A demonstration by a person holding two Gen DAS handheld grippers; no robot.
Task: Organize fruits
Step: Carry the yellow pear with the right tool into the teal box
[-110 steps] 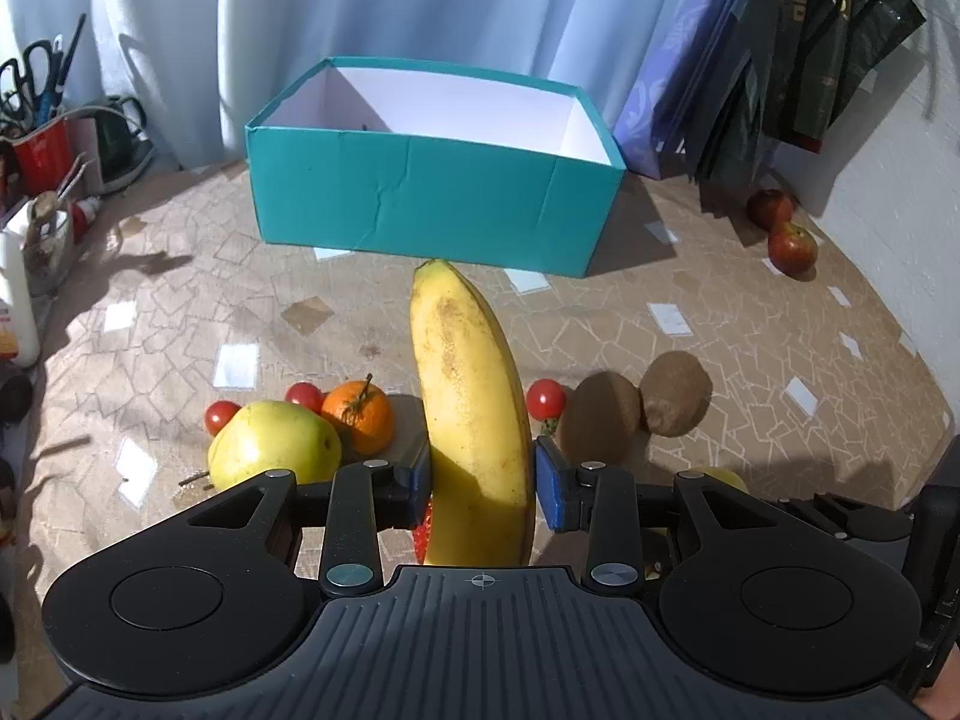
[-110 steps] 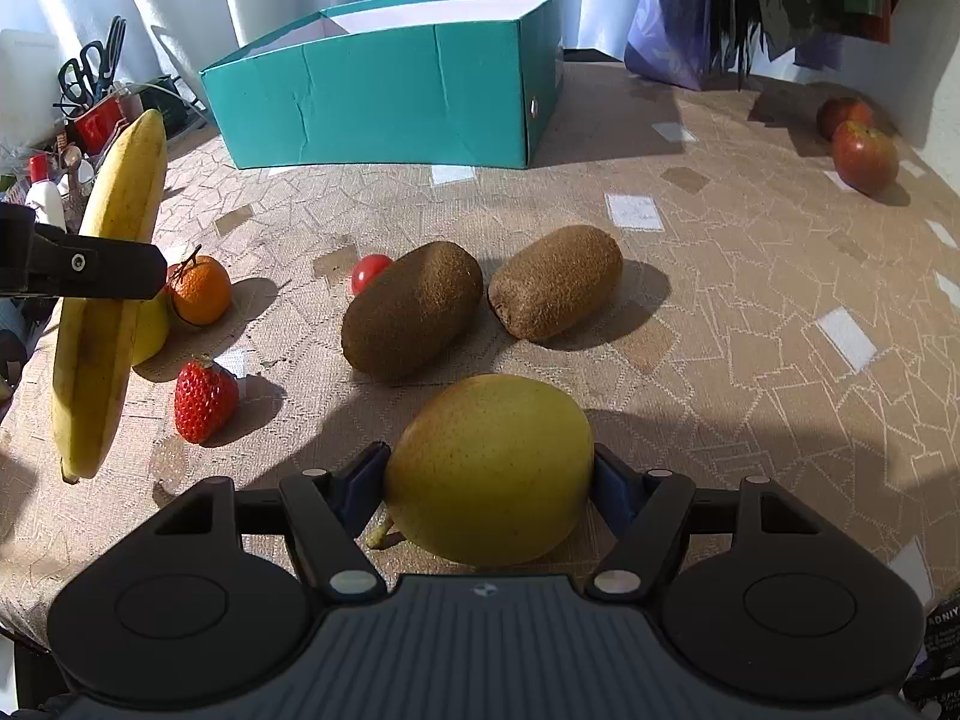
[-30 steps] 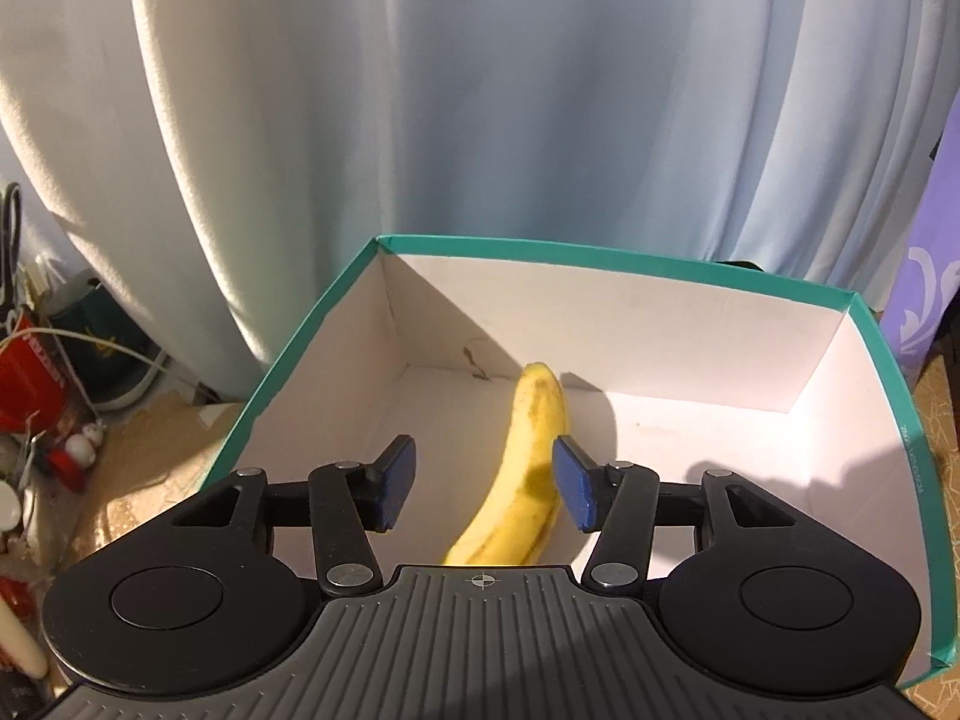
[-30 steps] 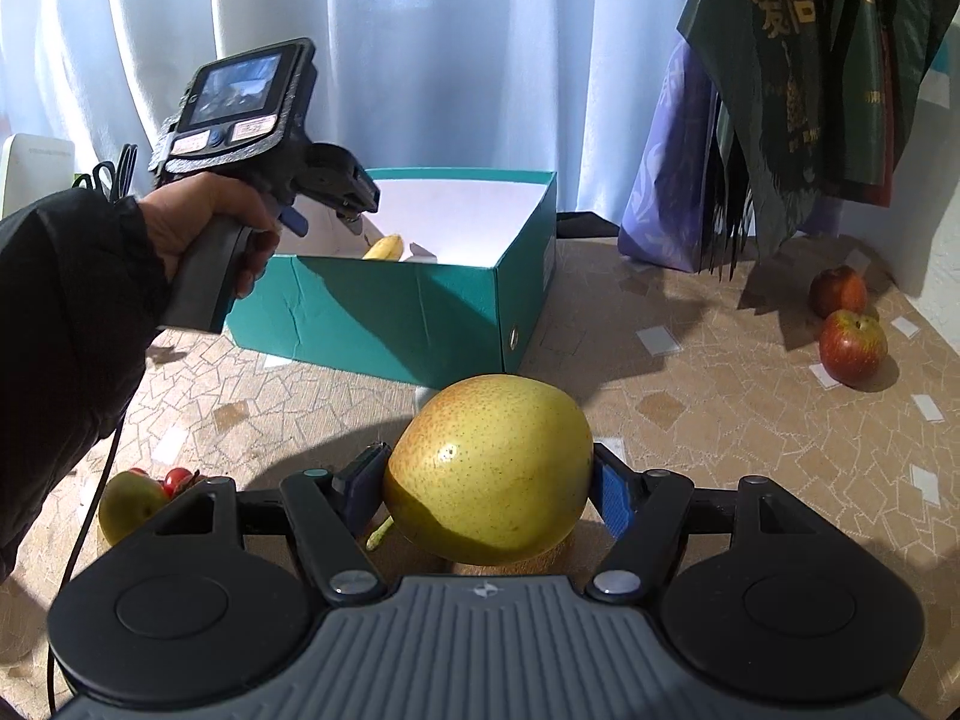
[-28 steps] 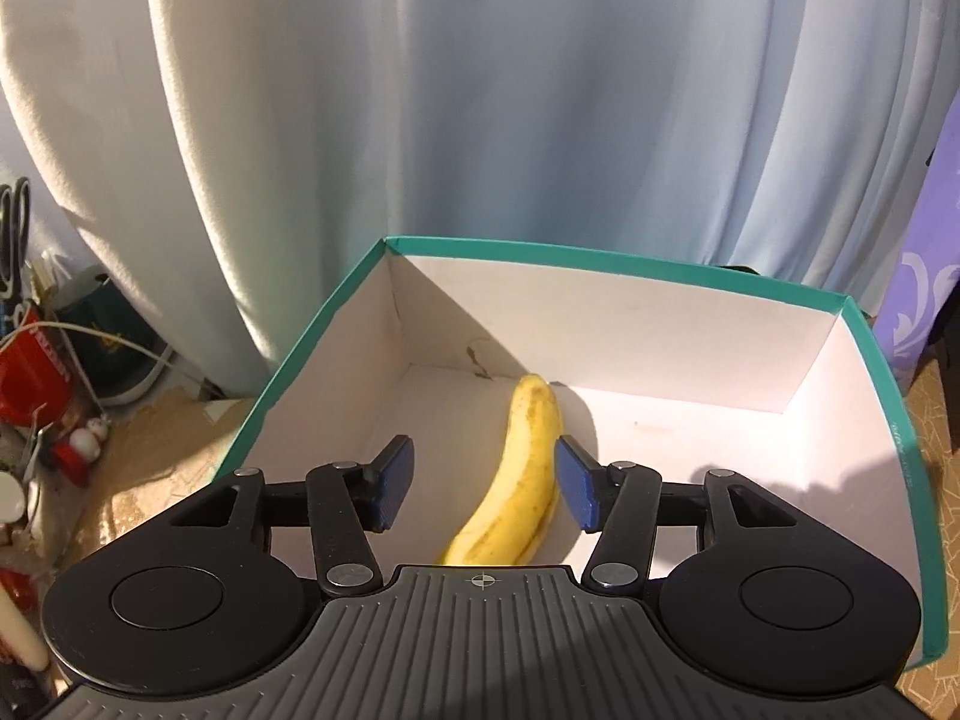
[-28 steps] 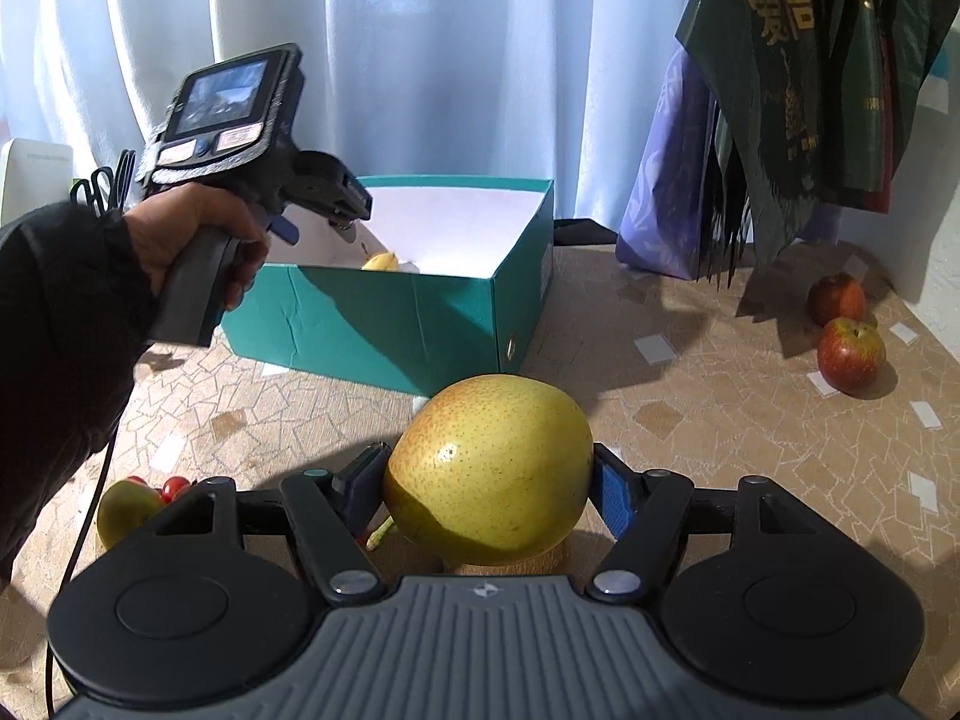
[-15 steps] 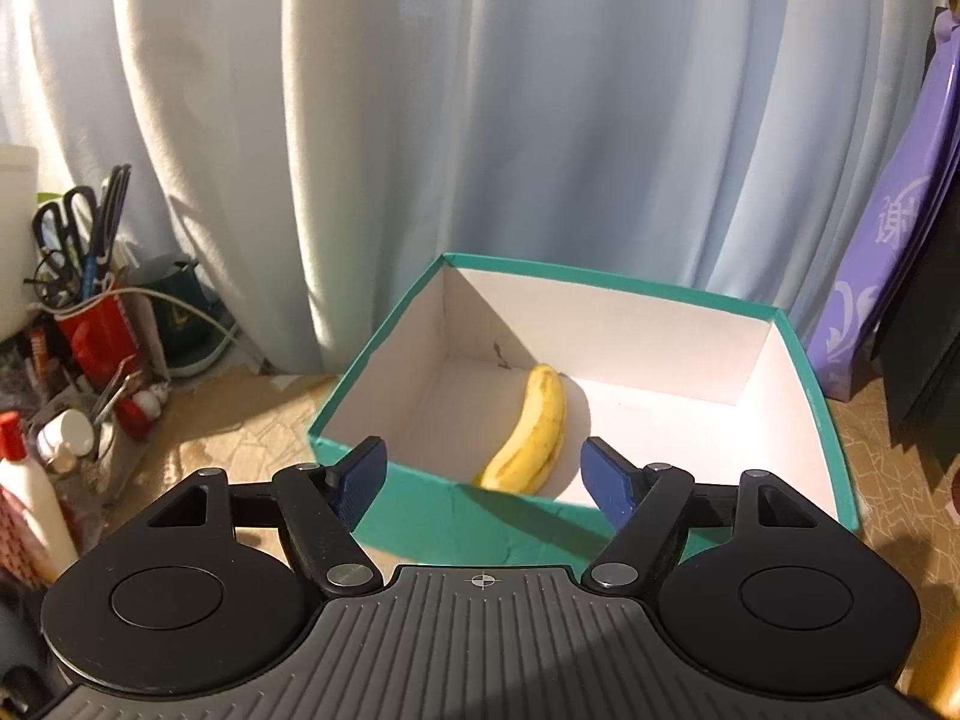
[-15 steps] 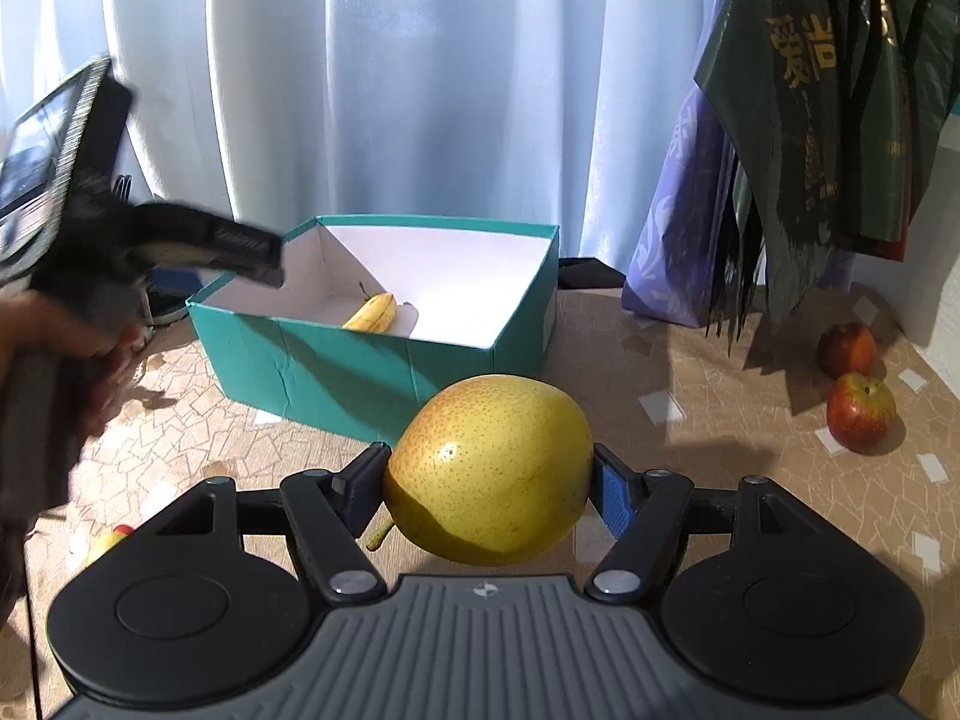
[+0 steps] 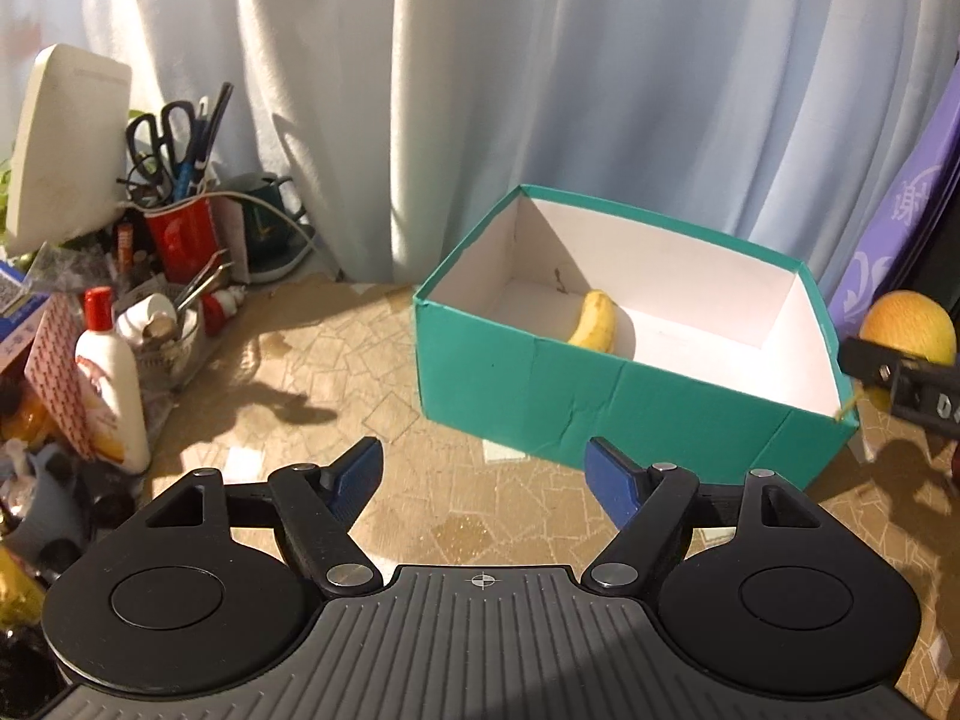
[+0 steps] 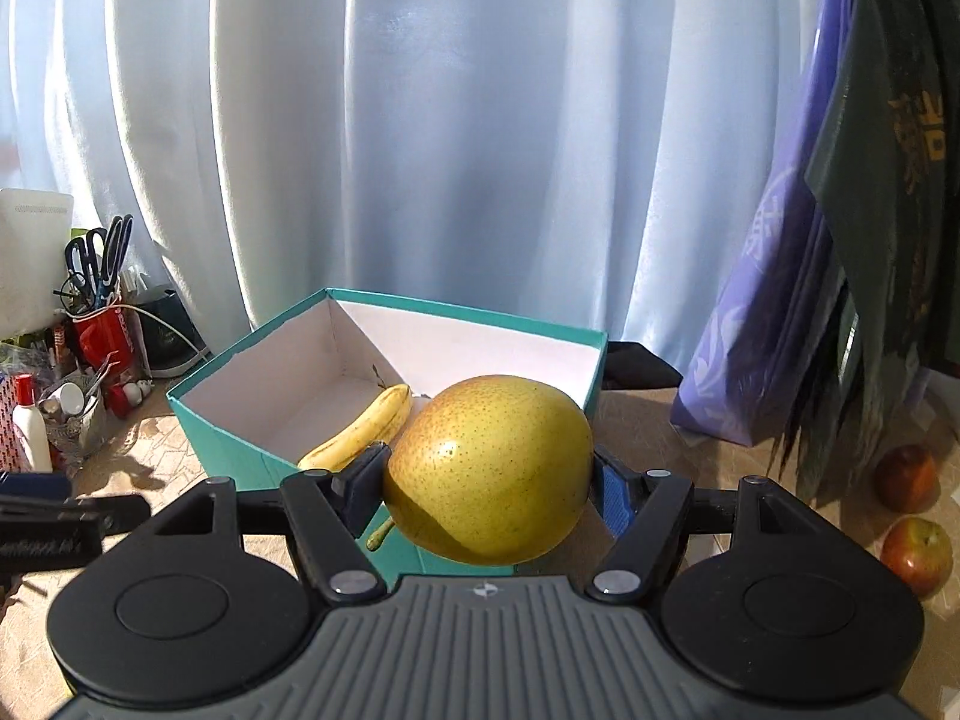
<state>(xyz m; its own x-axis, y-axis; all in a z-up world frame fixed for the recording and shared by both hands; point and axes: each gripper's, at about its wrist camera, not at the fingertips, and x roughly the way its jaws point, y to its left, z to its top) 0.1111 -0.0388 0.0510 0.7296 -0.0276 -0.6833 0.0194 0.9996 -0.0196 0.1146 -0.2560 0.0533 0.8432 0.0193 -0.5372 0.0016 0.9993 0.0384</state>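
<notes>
At the centre of the right view, the right claw [image 10: 489,489] pinches the pear [image 10: 489,468] before the box [image 10: 252,450] — banana [image 10: 360,435] inside; the left claw [image 9: 483,474], spread, carries nothing.

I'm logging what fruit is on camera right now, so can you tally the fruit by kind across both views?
Banana: 1, lying in the teal box - banana
Pear: 1, clamped in the right gripper - pear
Apple: 2, on the table at right - apple, apple
Total: 4
</notes>
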